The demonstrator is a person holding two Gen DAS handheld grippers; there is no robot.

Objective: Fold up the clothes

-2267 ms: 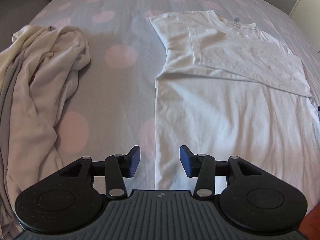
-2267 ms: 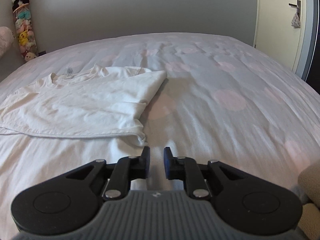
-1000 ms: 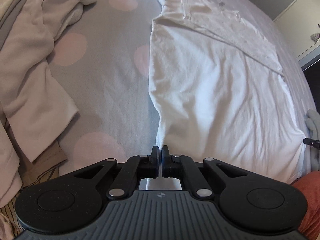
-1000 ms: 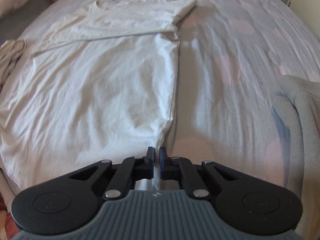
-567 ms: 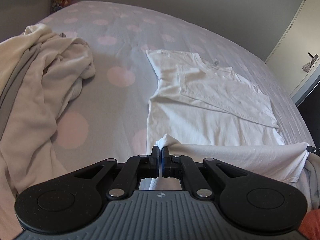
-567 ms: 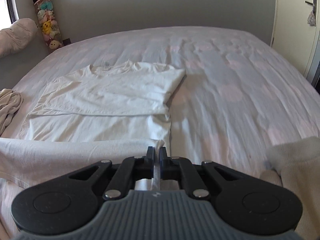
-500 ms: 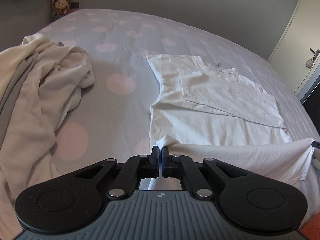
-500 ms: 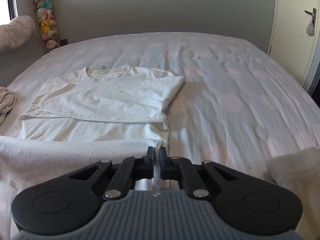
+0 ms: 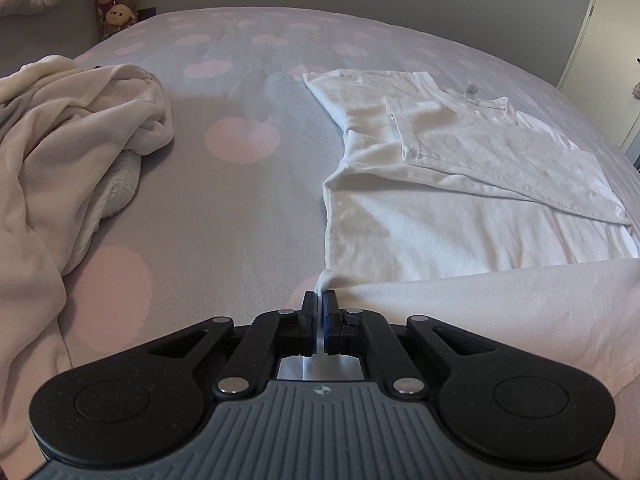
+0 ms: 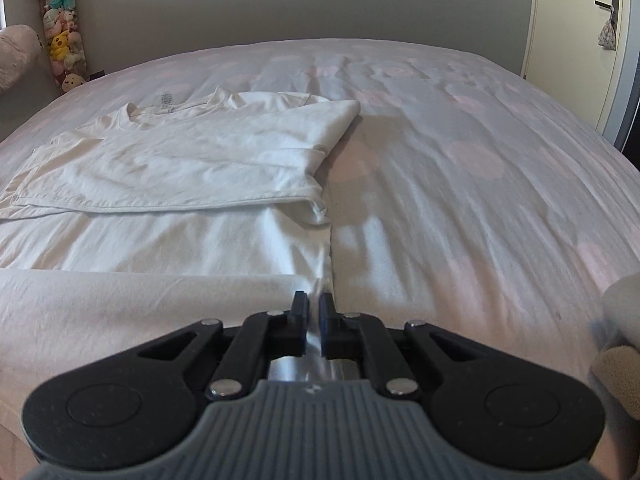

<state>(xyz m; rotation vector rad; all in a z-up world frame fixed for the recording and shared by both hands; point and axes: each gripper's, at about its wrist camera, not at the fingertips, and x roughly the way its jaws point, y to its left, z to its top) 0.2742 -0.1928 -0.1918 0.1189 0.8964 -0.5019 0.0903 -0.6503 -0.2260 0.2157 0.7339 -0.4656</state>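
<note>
A white T-shirt (image 9: 460,216) lies flat on the bed, sleeves folded in and collar at the far end. Its bottom hem is lifted and doubled forward over the body as a raised band (image 9: 500,300). My left gripper (image 9: 320,300) is shut on the hem's left corner. In the right wrist view the same shirt (image 10: 180,160) spreads to the left, and the lifted band (image 10: 120,304) runs across in front. There my right gripper (image 10: 314,300) is shut on the hem's right corner, with a strip of white cloth pinched between its pads.
A heap of cream clothes (image 9: 60,152) lies on the left of the grey, pink-dotted bed sheet (image 9: 240,184). Plush toys (image 10: 64,48) stand in the far left corner. Another beige garment (image 10: 620,320) lies at the right edge, and a door (image 10: 580,40) is beyond it.
Both grippers, still shut on the hem corners, have carried the hem forward over the shirt's body toward the collar and have sunk lower. The fold now covers more of the shirt.
</note>
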